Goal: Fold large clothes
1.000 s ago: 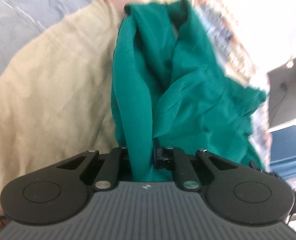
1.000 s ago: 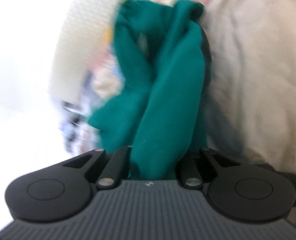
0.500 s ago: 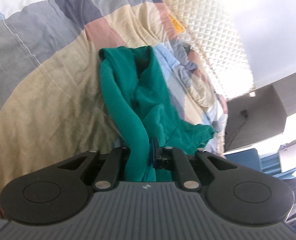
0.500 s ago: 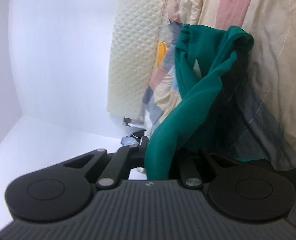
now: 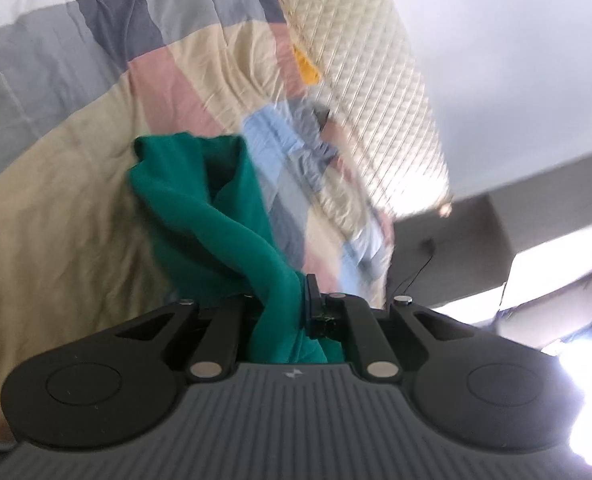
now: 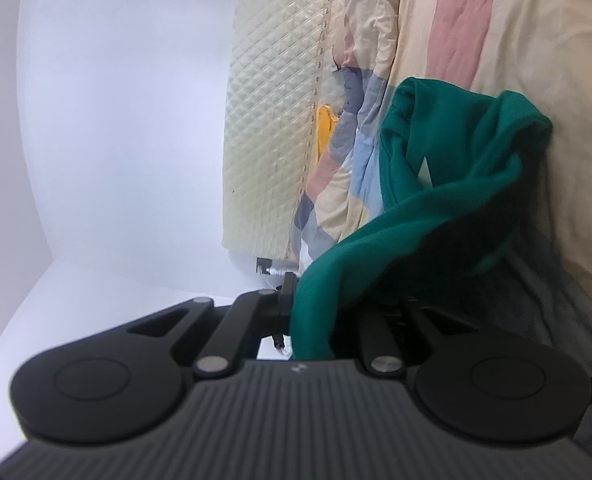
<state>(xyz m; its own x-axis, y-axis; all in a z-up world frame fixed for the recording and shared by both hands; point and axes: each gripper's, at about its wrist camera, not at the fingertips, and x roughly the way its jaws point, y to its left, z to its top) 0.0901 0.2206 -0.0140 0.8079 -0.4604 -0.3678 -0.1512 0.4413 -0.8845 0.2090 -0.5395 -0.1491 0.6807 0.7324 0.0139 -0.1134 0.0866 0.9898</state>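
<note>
Green garment [image 5: 199, 216] pinched in both nearly closed hand-held grippers.

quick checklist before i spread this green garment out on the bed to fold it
1. Left gripper clamped on the green garment: ok.
2. Right gripper clamped on the green garment: ok.
3. Garment hangs flat between the grippers: not ok, twisted and bunched.
4. Which parts of the garment are held: cannot tell.
5. Patchwork quilt behind the garment bare for laying it down: ok where visible.
6. Garment fully lifted off the quilt: cannot tell.
</note>
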